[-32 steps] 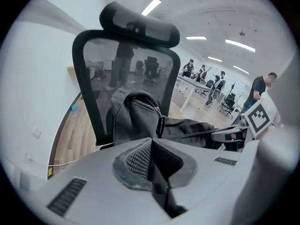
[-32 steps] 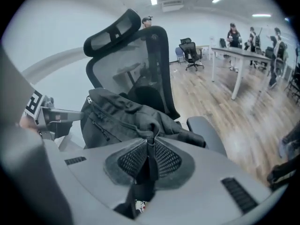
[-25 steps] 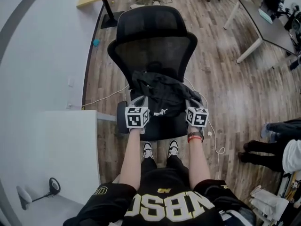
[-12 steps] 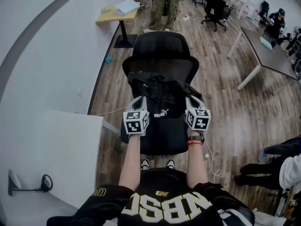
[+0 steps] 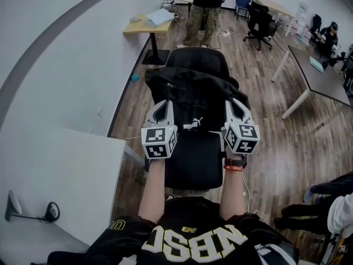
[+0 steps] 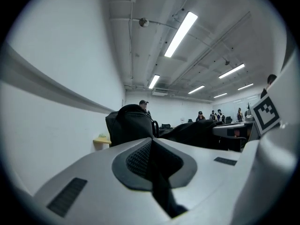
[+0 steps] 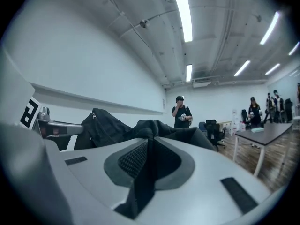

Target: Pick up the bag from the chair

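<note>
From the head view, I judge the pick-up nearly done. The bag [image 5: 193, 99] hangs between my two tools above the chair [image 5: 193, 162], in front of its backrest. The seat below shows bare, so the bag looks clear of it. The left gripper [image 5: 164, 105] holds its left end and the right gripper [image 5: 236, 105] its right end, both at about the same height. What is left, as I see it, is only to bring the load away from the chair. The bag is black, soft and crumpled. It sags in the middle, shows a small white logo near its lower edge, and has a zip line along the upper left.

In the left gripper view, the left gripper [image 6: 152, 142] has its jaws pressed together on a thin strip of black fabric that runs down between the pads. Beyond it the bag [image 6: 197, 132] bulks dark and rounded, stretching toward the other tool.

In the right gripper view, the right gripper [image 7: 149, 142] is likewise clamped on a fold of black cloth, with a little more material caught in it. The bag [image 7: 140, 128] rises in loose folds straight ahead, slack rather than taut, so I expect it to swing if I move fast.
</note>
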Tool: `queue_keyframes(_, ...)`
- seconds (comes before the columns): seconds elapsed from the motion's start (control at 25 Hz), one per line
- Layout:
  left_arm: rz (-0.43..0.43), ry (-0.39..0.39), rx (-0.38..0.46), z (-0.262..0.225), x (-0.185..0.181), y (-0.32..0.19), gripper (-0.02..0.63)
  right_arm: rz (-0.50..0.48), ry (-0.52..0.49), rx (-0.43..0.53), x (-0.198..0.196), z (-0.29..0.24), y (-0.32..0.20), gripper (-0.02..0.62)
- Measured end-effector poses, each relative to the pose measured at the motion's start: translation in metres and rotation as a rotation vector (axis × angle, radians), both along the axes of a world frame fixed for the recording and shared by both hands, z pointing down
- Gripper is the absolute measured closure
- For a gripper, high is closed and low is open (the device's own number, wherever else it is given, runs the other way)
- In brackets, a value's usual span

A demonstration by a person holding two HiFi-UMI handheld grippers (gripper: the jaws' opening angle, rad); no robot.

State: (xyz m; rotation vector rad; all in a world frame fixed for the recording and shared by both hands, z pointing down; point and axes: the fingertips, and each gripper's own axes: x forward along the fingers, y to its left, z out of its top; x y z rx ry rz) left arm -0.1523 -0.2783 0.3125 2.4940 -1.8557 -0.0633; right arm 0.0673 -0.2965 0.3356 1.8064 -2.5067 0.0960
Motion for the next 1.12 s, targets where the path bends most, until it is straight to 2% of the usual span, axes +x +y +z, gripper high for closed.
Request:
queue_keyframes(0.12,-0.005,-0.017,0.049,-0.023,-0.003,0.003,0.589,-0.007,0.017,0.06,-0.004,-0.024,0.002,0.548)
queue_keyframes(0.24,0.0,-0.013,0.069,-0.031,-0.001,0.002,0.589,-0.013,0.044,0.081,-0.006,-0.031,0.0,0.548)
queue_keyframes(0.6,0.006,-0.028,0.034,-0.02,0.003,-0.007,0.589,-0.016,0.061,0.074,-0.011,-0.037,0.0,0.548)
queue_keyframes(1.12,0.028,-0.028,0.031,-0.021,0.009,-0.007,0.589,-0.012,0.054,0.088,-0.006,-0.043,0.004,0.546)
